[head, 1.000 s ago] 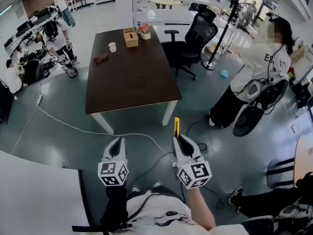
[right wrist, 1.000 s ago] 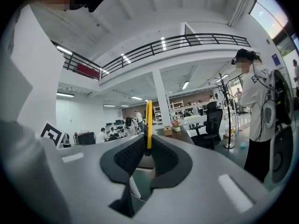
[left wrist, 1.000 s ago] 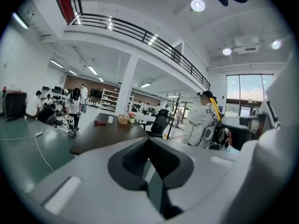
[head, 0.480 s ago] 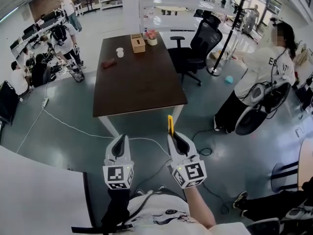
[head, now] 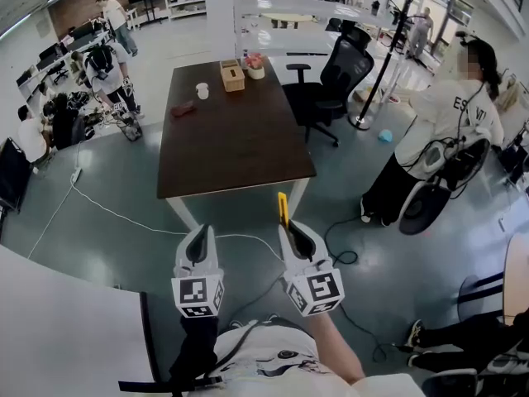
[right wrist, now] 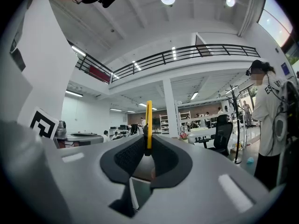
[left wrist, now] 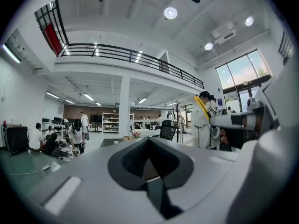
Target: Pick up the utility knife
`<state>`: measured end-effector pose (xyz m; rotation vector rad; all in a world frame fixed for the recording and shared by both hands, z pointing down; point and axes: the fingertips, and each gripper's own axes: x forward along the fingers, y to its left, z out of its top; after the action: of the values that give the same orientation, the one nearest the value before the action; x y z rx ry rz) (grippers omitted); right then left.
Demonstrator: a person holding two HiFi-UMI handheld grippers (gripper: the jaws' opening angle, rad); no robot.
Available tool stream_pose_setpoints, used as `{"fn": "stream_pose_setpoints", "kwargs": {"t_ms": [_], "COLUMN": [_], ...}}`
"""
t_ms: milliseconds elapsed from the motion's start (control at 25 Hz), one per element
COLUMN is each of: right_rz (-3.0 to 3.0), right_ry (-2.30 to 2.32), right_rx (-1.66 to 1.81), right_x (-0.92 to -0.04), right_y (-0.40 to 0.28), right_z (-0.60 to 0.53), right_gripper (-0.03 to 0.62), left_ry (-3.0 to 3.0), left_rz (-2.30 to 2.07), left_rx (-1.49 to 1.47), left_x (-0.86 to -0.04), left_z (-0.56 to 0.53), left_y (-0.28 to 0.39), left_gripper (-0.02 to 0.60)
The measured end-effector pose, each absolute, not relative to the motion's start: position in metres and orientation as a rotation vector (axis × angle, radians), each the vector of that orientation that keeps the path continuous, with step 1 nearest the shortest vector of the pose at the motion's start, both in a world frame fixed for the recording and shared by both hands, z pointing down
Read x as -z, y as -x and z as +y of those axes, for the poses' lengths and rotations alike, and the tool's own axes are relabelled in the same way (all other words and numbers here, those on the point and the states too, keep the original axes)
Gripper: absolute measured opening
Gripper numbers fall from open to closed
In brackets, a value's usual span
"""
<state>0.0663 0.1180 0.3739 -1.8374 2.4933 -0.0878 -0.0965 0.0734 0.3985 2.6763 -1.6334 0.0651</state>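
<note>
Head view: we are holding the utility knife [head: 283,208] in the right gripper [head: 291,231]. Its yellow body is sticking forward past the jaw tips, well above the grey floor [head: 124,180]. The left gripper [head: 199,238] is hovering just beside the right one, apart from the knife. We are judging the pick-up as good as done, since the knife is resting on nothing but the jaws. The next move is calling for a steady squeeze and a level carry, because only the knife's near end is sitting in the jaws and it could pivot or slip. Ahead, a dark table [head: 235,139] is standing with a small box [head: 232,74] and a white cup [head: 202,90] at its far end. An office chair [head: 335,73] is standing beside the table, a person [head: 442,131] is standing off to the right, and a white cable [head: 107,211] is trailing across the floor. None of these is blocking us where we are standing.

Left gripper view: we are seeing these jaws pressed together with nothing between them. The knife is showing off to the right, in the other gripper.

Right gripper view: we are seeing the pads clamping the knife's thin, edge-on body, which is standing upright between them. The jaws are staying only as far apart as the knife is thick.
</note>
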Motion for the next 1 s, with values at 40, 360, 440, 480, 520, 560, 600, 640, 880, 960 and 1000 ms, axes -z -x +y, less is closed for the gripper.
{"fn": "stream_pose_setpoints", "kwargs": {"t_ms": [40,360,440,480,520,560,600,640,880,960,1000], "right_rz": [2.492,2.5,2.504,2.505,2.508,2.509,2.51,2.51,2.499,2.499,2.5], "right_ry": [1.839,1.842,1.836,1.834,1.834,1.836,1.838,1.839,1.846,1.846,1.846], "right_rx": [0.082,0.065,0.062,0.06,0.057,0.054,0.052,0.051,0.049,0.052,0.055], "right_x": [-0.3721,-0.3699,-0.3685,-0.3679,-0.3678,-0.3681,-0.3686,-0.3693,-0.3714,-0.3728,-0.3737], "right_y": [-0.0662,-0.0615,-0.06,-0.0596,-0.0596,-0.06,-0.0608,-0.0617,-0.0653,-0.0656,-0.0656], "right_z": [0.1187,0.1188,0.1191,0.1189,0.1184,0.1177,0.1168,0.1158,0.1151,0.1165,0.117], "right_gripper": [0.05,0.05,0.05,0.049,0.049,0.049,0.049,0.049,0.049,0.049,0.049], "left_ry": [-2.68,-2.687,-2.684,-2.682,-2.681,-2.681,-2.68,-2.68,-2.682,-2.683,-2.684], "left_rz": [-1.629,-1.615,-1.617,-1.618,-1.618,-1.617,-1.616,-1.615,-1.608,-1.605,-1.604], "left_rx": [-0.063,-0.063,-0.064,-0.062,-0.061,-0.061,-0.062,-0.064,-0.085,-0.086,-0.086], "left_x": [-0.3972,-0.3929,-0.3923,-0.3924,-0.3927,-0.3933,-0.3941,-0.3952,-0.3999,-0.4001,-0.4003], "left_z": [0.0736,0.0746,0.0751,0.075,0.0746,0.0741,0.0733,0.0724,0.072,0.0731,0.0733], "left_y": [0.0958,0.0964,0.0973,0.0976,0.0974,0.0968,0.096,0.0953,0.0943,0.0935,0.0929], "left_gripper": [-0.003,-0.003,-0.003,-0.003,-0.003,-0.003,-0.003,-0.003,-0.003,-0.003,-0.003]}}
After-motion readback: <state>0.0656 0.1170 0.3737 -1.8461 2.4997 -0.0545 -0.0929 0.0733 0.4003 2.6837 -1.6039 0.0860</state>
